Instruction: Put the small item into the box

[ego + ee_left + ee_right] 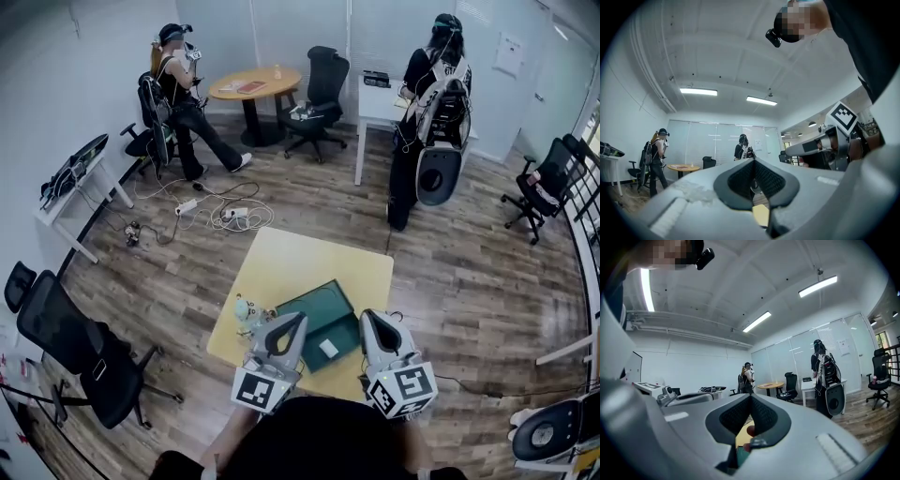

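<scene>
At six o'clock in the head view, I'm holding both grippers over the near edge of the yellow table (309,258). The left gripper (296,322) is showing its jaws pressed together with nothing between them. The right gripper (367,319) is showing the same, pressed together and empty. The green box (323,300) is lying open between them, with a small white item (328,348) sitting in its near half, at the left gripper's three o'clock. Pale little objects (246,312) are sitting on the table at the box's nine o'clock.

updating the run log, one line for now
left gripper: jaws shut | right gripper: jaws shut | green box: on yellow table, between grippers
</scene>
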Demonstrator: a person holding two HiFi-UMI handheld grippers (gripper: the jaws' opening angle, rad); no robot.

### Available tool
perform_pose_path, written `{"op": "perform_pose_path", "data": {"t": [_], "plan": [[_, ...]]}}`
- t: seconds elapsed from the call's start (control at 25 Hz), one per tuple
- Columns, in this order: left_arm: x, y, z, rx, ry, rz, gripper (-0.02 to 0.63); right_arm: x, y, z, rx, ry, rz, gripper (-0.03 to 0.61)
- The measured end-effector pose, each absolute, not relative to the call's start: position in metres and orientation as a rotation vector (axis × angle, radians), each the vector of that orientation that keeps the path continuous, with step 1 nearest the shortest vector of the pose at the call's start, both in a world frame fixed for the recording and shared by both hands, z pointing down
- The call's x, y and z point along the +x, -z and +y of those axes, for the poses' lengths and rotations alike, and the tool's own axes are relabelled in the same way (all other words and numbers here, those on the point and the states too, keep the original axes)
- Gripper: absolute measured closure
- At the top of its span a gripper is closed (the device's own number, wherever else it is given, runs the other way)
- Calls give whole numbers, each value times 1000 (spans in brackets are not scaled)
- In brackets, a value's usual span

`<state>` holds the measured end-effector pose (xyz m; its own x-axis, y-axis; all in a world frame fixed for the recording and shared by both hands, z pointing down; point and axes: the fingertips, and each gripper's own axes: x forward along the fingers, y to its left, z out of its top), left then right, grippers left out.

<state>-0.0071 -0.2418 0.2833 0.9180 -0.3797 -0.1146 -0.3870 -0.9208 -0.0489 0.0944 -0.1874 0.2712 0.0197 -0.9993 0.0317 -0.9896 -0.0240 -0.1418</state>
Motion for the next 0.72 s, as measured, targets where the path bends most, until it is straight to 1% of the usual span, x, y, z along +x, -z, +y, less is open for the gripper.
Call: {"op": "perform_pose_path", "data": {"t": [0.72], "plan": [[-7,-293,-246,-3018,-144,636,612,98,-276,-191,-2183,193,2163,577]]}}
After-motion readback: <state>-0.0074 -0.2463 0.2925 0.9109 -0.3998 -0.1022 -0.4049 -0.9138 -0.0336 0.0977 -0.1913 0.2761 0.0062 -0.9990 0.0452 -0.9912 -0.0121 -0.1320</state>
